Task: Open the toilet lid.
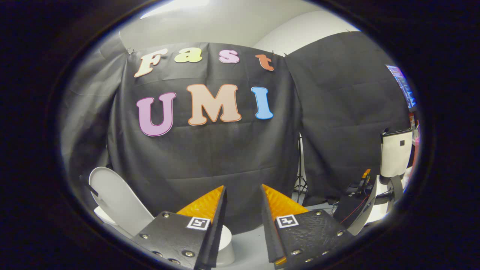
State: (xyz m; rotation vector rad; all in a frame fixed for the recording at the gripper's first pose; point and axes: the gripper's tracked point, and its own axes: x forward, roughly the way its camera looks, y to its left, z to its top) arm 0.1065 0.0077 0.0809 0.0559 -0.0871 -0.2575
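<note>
**Toilet lid: upright, gripper clear of it**

You face the black cloth booth wall. Low on the near left stands the white ceramic toilet, mostly hidden behind your left finger. Its white oval plastic lid is raised, tilted back toward the wall, so the opening looks done or nearly so.

Expect the lid to be light, rigid and glossy, likely slippery under pads, turning on a hinge at the back. Take it by the free rim, never near the hinge, and don't let it drop.

Your gripper is released: fingers spread, nothing between them, the lid off to their left and untouched.

On the far right sits a white box-shaped unit among cables.
</note>
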